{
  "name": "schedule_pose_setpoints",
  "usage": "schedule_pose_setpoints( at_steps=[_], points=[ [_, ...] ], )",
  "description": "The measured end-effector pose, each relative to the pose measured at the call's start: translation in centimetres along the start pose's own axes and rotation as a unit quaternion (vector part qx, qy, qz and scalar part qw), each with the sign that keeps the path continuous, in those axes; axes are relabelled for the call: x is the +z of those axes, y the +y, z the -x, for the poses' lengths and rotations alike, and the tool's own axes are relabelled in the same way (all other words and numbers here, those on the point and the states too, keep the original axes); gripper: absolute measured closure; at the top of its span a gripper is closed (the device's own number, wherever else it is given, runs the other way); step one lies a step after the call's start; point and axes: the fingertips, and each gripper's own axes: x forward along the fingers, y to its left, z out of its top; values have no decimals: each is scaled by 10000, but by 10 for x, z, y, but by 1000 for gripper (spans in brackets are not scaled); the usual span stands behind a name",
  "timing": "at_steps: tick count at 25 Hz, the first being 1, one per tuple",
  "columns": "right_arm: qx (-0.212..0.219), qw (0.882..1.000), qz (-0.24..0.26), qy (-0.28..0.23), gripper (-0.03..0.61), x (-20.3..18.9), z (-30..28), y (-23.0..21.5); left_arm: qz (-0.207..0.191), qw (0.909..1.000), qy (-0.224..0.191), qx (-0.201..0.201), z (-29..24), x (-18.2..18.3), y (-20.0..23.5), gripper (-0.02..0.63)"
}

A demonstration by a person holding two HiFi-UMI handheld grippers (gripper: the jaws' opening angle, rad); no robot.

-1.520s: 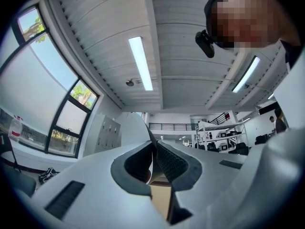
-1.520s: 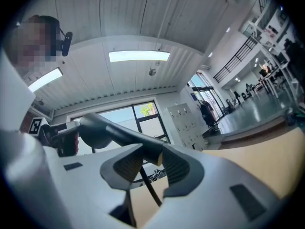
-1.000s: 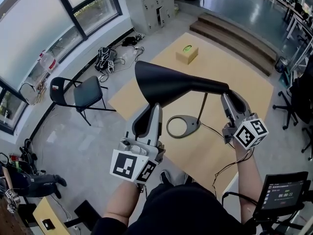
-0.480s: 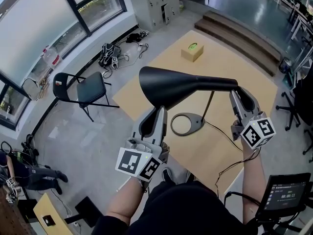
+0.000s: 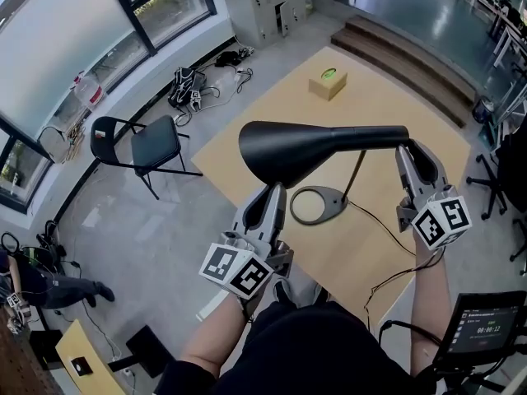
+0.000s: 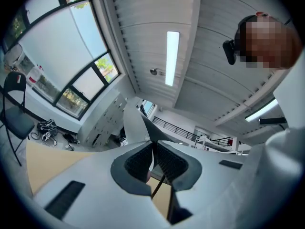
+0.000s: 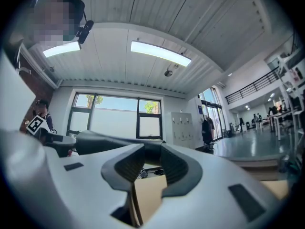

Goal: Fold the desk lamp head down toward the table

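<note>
Lamp head [image 5: 321, 148] is level, high above the table [image 5: 263, 113] - wide shade end toward the left, narrow end toward the right; left gripper [image 5: 276, 189] is clamped on the shade's lower rim, jaws nearly together with the thin wall [image 6: 136, 128] between the pads; right gripper [image 5: 409, 151] is closed on the narrow end - dark body [image 7: 105, 141] runs off left from its jaws; stem [image 5: 355, 174] drops to the ring base [image 5: 311, 206] by the near edge; cable [image 5: 387, 220] trails over that edge; small box [image 5: 328, 83] near the far corner.
</note>
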Motion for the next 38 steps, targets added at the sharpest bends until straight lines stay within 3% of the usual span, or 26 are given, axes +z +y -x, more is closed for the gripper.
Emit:
schedule_pose_setpoints(
  at_steps=[9, 38],
  points=[
    [-20, 9996, 273, -38, 472, 8, -1, 5, 430, 9989, 176, 9, 5, -22, 12, 577],
    [63, 9976, 685, -14, 488, 28, -9, 11, 1100, 9928, 425, -190, 5, -71, 27, 577]
  ],
)
